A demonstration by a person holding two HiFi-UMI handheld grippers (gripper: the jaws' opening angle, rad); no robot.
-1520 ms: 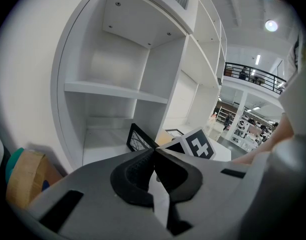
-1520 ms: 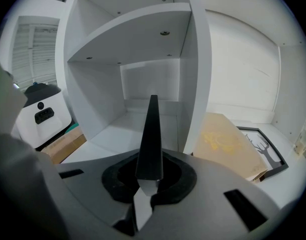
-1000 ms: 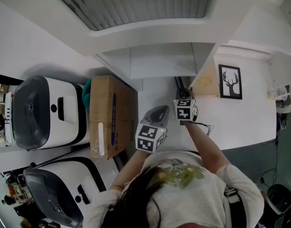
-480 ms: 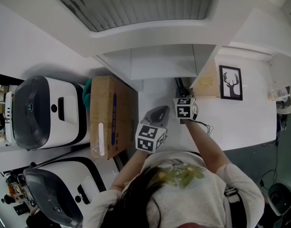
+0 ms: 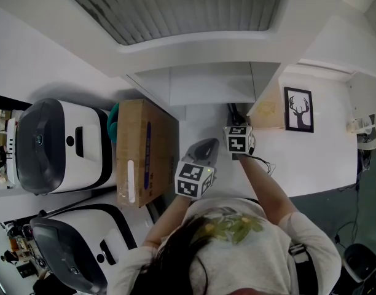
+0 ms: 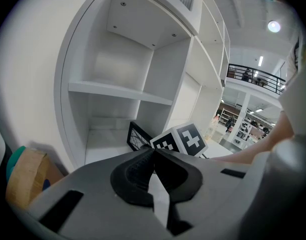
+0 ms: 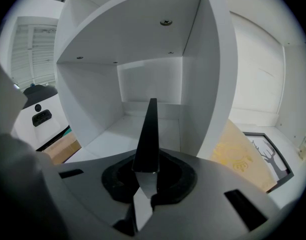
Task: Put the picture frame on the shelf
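Picture frame (image 7: 147, 134) is riding edge-on, clamped in the right tongs (image 7: 145, 170), pointing at the shelf (image 7: 93, 89) cubby at 12 o'clock so it can slide in. Left tongs (image 6: 153, 155) are idling closed and empty. Deer print (image 7: 267, 153) is sitting at 3 o'clock.

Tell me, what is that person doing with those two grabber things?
A person is putting a picture frame on a white shelf. The right gripper is clamped on the thin black frame, held edge-on and pointing into an open compartment. It has not let go yet. The left gripper is shut with nothing in it, just beside the right one. A framed deer picture sits past the divider, to the right.
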